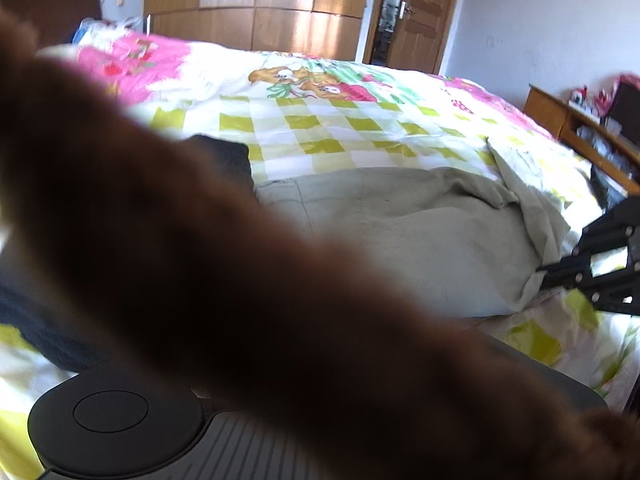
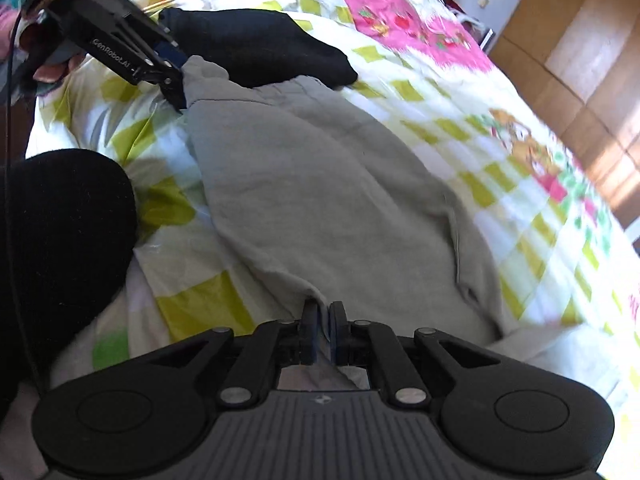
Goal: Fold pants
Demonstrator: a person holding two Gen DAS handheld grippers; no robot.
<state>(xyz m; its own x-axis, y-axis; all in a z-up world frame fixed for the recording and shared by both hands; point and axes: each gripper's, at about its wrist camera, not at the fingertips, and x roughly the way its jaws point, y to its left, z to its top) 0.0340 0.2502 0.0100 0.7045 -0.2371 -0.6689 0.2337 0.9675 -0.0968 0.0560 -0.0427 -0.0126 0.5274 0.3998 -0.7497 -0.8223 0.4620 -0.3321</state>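
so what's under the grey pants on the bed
The grey pants lie on the checked bedspread, which shows all around them. Their far waistband edge meets a dark folded garment. Whatever lies directly beneath the pants is covered.

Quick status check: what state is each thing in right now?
Grey fabric pants: lying flat on the checked quilt
Right hand-held gripper: shut on the pants' edge
Left hand-held gripper: at the pants' far corner, jaws unclear
Black cloth garment: lying beside the pants
Brown wooden door: open
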